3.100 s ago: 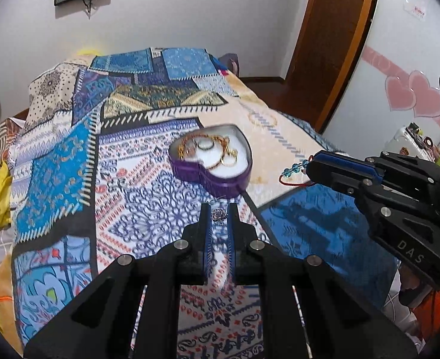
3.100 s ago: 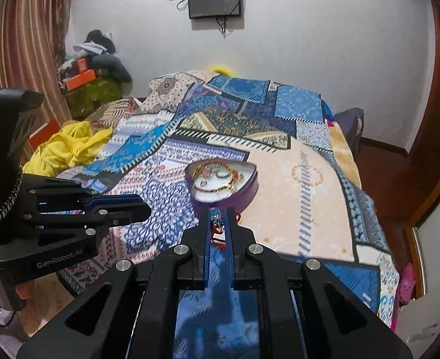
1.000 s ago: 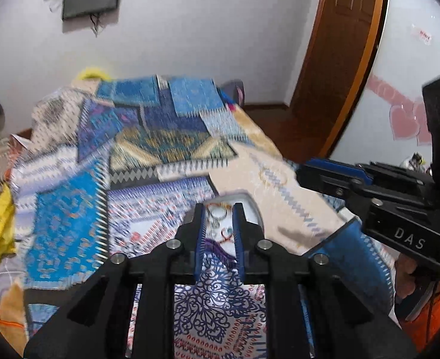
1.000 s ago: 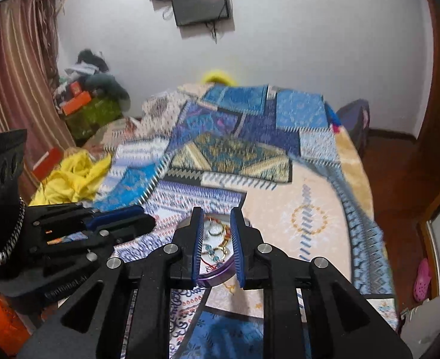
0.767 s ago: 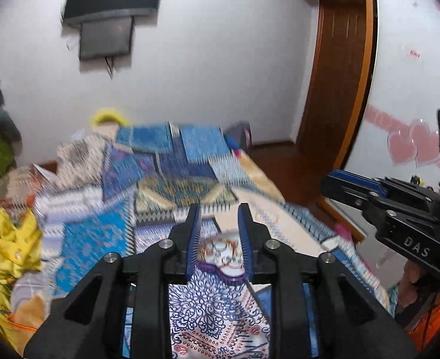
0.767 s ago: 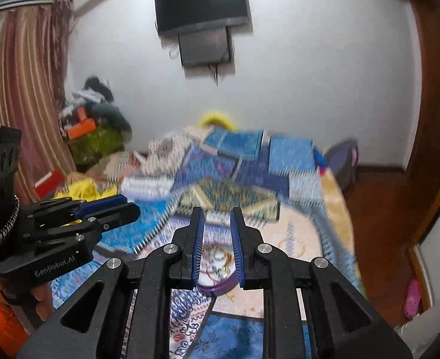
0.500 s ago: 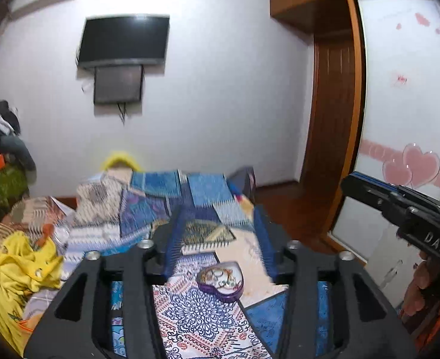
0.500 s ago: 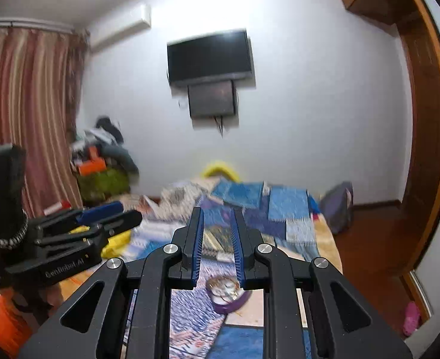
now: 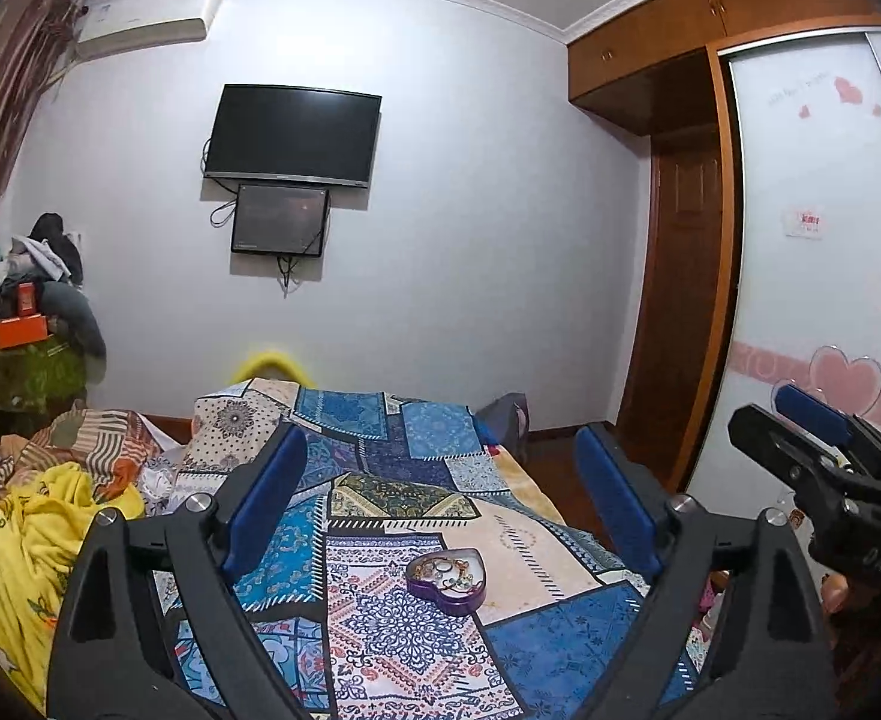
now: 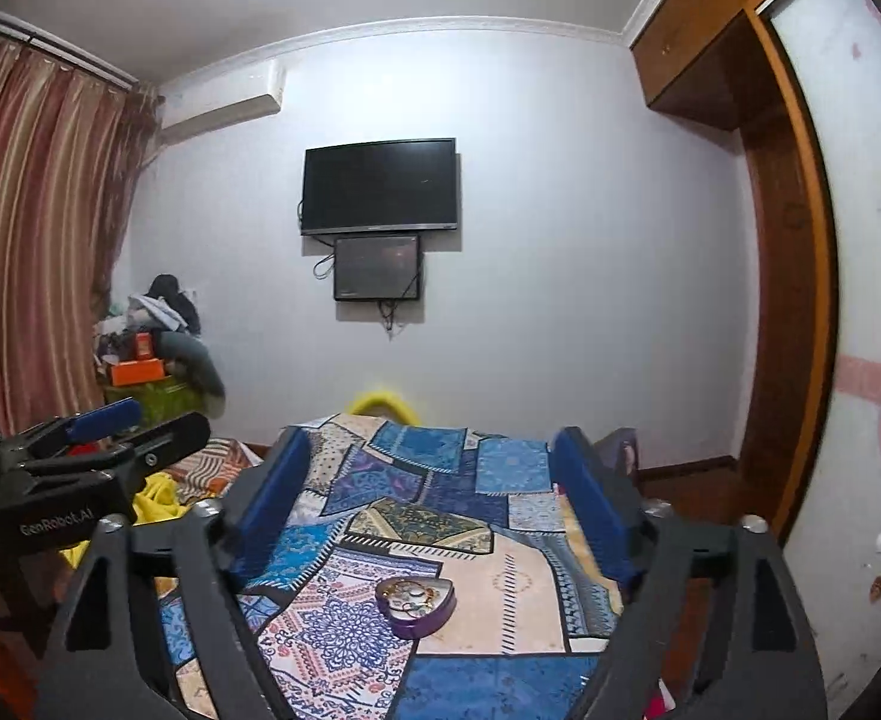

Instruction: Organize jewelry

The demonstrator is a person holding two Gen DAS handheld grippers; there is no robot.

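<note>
A purple heart-shaped jewelry box [image 9: 447, 579] sits open on the patchwork bedspread [image 9: 380, 630], with gold rings and chains inside. It also shows in the right wrist view [image 10: 416, 599]. My left gripper [image 9: 440, 468] is wide open and empty, raised high and well back from the box. My right gripper [image 10: 434, 456] is also wide open and empty, raised and back from the box. The right gripper shows at the right edge of the left wrist view [image 9: 812, 450]. The left gripper shows at the left of the right wrist view [image 10: 134, 426].
A yellow cloth [image 9: 26, 546] lies bunched at the bed's left side. A TV [image 9: 293, 135] hangs on the far wall. A wooden door [image 9: 674, 324] and a wardrobe [image 9: 824, 276] stand at the right. Piled clutter [image 9: 26, 312] is in the left corner.
Both grippers let go of their jewelry into the box, lifted up and pulled far back from the bed, and opened from a narrow gap to wide open.
</note>
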